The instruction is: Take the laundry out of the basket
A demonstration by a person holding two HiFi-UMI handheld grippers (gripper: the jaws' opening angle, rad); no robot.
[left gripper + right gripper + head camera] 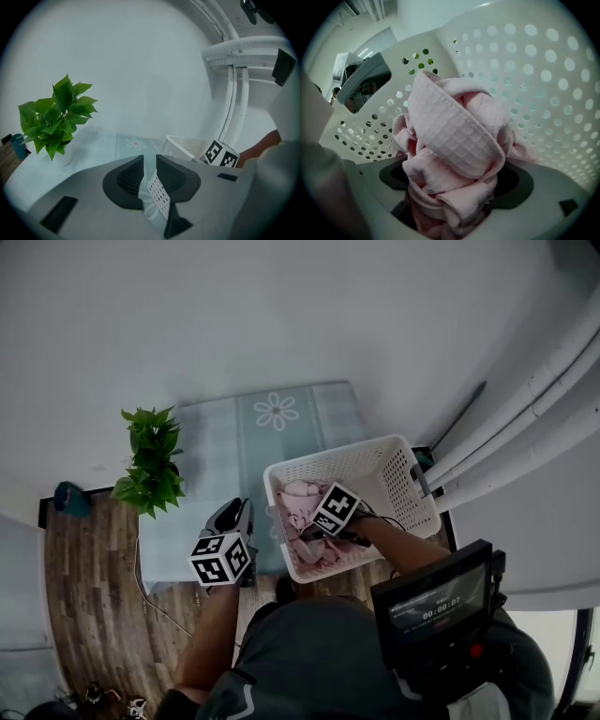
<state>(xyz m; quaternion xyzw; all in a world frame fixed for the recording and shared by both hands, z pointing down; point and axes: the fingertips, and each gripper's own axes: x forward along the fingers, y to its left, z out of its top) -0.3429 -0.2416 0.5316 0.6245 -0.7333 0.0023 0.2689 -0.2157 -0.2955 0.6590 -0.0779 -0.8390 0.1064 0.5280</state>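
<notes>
A white perforated basket (398, 474) stands on the table's right end, with pink laundry (302, 502) heaped in its left half. My right gripper (314, 529), under its marker cube (336, 509), reaches down into that heap. In the right gripper view a bundled pink waffle cloth (454, 140) fills the space between the wide jaws of my right gripper (454, 187); dark gaps show beside it, so the pads are not pressing. My left gripper (234, 514) hovers over the tablecloth just left of the basket. In its own view my left gripper (149, 161) keeps only a narrow gap and holds nothing.
A potted green plant (150, 460) stands on the table's left side. The pale checked tablecloth (277, 413) has a flower print. White pipes (525, 418) run along the wall at right. Wooden floor (84, 596) lies left of the table. A screen device (439, 606) hangs on the person's chest.
</notes>
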